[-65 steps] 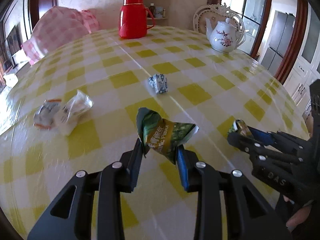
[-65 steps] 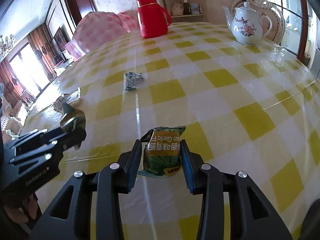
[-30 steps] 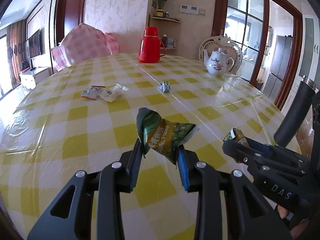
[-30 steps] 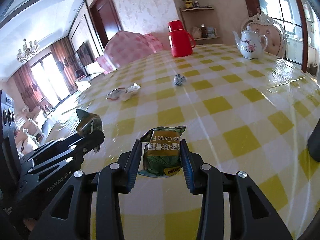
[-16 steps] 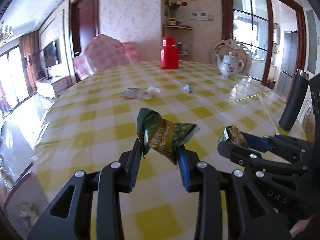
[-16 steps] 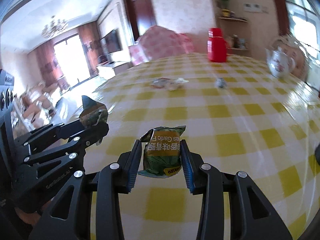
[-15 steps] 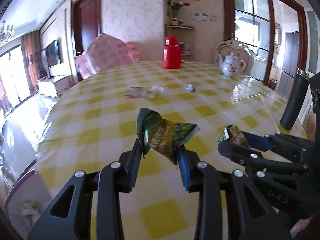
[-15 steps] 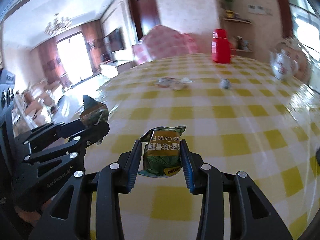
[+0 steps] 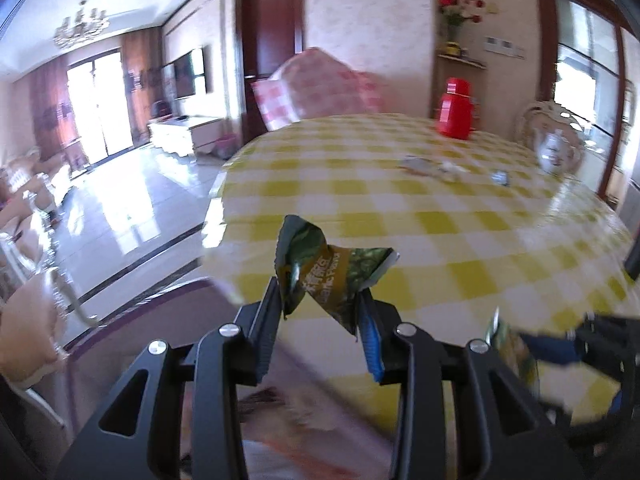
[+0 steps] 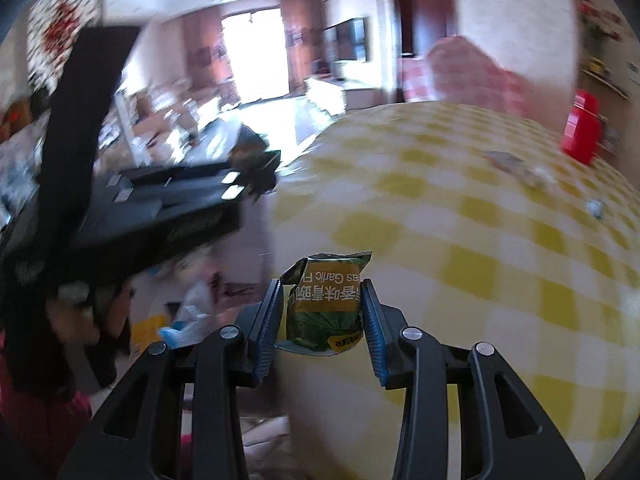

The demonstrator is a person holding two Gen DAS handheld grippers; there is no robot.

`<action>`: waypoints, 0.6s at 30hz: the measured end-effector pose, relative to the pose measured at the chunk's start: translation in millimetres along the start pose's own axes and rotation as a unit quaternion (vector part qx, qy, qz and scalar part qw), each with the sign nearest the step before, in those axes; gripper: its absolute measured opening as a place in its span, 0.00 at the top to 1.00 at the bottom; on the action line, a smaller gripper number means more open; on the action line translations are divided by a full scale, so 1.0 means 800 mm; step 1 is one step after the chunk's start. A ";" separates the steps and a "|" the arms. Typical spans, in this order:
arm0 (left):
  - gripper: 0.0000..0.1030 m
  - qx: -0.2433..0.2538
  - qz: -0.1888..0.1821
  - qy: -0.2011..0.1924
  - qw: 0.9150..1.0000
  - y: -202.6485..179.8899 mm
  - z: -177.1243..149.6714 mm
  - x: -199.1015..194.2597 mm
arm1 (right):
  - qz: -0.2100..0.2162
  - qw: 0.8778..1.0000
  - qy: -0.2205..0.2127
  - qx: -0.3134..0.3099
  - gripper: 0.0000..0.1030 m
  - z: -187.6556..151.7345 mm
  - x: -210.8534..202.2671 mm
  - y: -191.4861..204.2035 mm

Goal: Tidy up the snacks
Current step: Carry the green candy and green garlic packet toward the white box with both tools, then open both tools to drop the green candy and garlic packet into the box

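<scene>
Change, left wrist view: both grippers have swung away from the tabletop toward its near-left edge since half a second ago; floor and a purple surface now fill the lower left of the frame, where checks were.
Left gripper (image 9: 318,314): fingers narrow, pinching a crumpled green-and-gold foil snack packet (image 9: 328,276) at frame centre, held off the table.
Table: round, under a glossy yellow-and-white checked cloth (image 9: 440,216), now in the right half of the frame.
Left behind: two pale wrapped snacks (image 9: 430,165) and a small blue-white sweet (image 9: 500,178), upper right, near a red plastic thermos jug (image 9: 456,109) and a white china teapot (image 9: 554,151).
Right gripper, lower right (image 9: 532,350): blurred; a second green packet shows at its tip.
Right wrist view, right gripper (image 10: 320,312): fingers narrow on a flat green foil snack packet with a yellow label (image 10: 326,306), squarely between the pads, bottom centre.
Left gripper there (image 10: 256,170): dark smear, upper left; grip unreadable.
Below: blurred clutter at lower left, perhaps a container; cannot tell.
Risk, slip: the left packet is held by a crumpled corner, so a fast swing may shake it loose onto the floor.
Risk, collision: the two grippers move close together at speed and may knock.
Risk, missed drop: the destination is not clear, so a release may miss it.
</scene>
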State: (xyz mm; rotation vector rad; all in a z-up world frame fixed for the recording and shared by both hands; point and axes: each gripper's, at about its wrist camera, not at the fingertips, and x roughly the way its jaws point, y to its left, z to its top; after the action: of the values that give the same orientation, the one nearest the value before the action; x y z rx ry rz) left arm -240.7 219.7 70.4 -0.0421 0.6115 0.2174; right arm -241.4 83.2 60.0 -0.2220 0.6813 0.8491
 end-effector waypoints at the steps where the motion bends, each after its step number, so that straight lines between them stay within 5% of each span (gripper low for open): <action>1: 0.63 -0.003 0.012 0.003 1.000 0.014 0.000 -0.001 | 0.010 1.000 0.004 -0.011 0.63 0.002 0.006 0.013; 8: 0.58 -0.001 0.087 0.018 0.996 0.079 0.000 -0.019 | 0.099 0.993 0.038 -0.059 0.59 0.006 0.048 0.082; 13: 0.09 -0.026 0.140 0.004 0.990 0.102 0.002 -0.034 | 0.114 0.992 0.033 -0.041 0.31 0.006 0.051 0.076; 18: 0.03 -0.034 0.148 -0.003 0.988 0.092 0.005 -0.031 | 0.093 0.996 0.009 -0.002 0.23 0.008 0.026 0.036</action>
State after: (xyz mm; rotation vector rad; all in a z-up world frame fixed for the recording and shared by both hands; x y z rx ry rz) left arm -274.0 287.6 89.4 -0.0169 0.6019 0.5258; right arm -249.9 117.7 53.9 -0.1727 0.7248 1.0277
